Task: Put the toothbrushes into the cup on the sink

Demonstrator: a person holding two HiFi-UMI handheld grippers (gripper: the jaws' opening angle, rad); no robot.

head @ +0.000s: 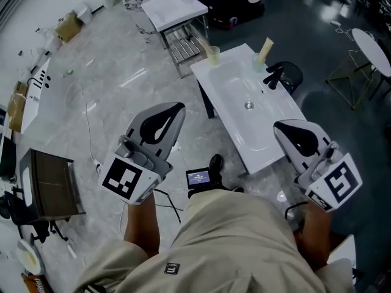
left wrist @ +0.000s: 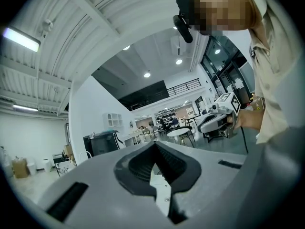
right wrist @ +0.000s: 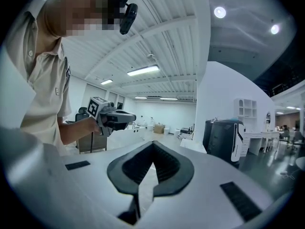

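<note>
In the head view a white sink [head: 269, 136] stands ahead of me, with a black faucet [head: 273, 78] at its right rim. A pale translucent cup [head: 212, 54] sits on the sink's far left corner. On the far right corner a cream stick-like thing [head: 264, 49] leans up; it is too small to tell whether it is a toothbrush. My left gripper [head: 177, 107] hangs over the floor left of the sink, shut and empty. My right gripper [head: 281, 127] hovers by the sink's near right edge, also shut and empty. Each gripper view shows closed jaws [left wrist: 155, 146] [right wrist: 152, 144] and the other gripper [left wrist: 221, 117] [right wrist: 112, 116].
A metal-frame table with a white top [head: 174, 10] stands beyond the sink. A brown cabinet [head: 52, 185] is at the left, a round white table [head: 372, 50] at the far right. Cables [head: 88, 133] trail over the grey floor. A small black device [head: 198, 177] sits at my waist.
</note>
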